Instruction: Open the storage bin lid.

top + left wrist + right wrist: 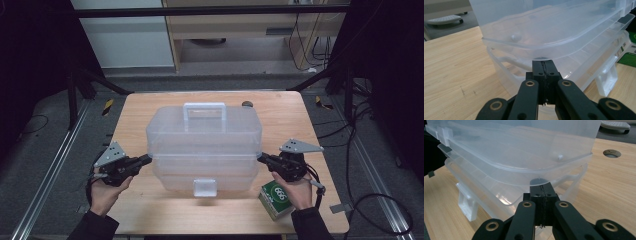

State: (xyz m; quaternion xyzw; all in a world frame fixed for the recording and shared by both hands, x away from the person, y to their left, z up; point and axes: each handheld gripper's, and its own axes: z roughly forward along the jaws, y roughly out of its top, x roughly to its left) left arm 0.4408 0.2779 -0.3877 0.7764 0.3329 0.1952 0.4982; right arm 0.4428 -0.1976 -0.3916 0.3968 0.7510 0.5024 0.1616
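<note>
The box (204, 147) sits mid-table, handle toward the far edge, its front latch (205, 187) hanging loose and the lid raised a crack above the tray. Your left gripper (146, 159) is at the box's left end and your right gripper (261, 158) at its right end. Each has its jaws pressed together, tips tucked under the lid's rim (541, 55) rather than pinching it.

To open it well, as I judge it, lift both tips at the same rate so the lid doesn't twist. Keep them snug against the box's ends, since closed jaws only prop the rim and can slip out. Swing your tips up and away from you, toward the handle side. Mind the green carton (276, 198) just beside the box's near right corner, under your right hand.
</note>
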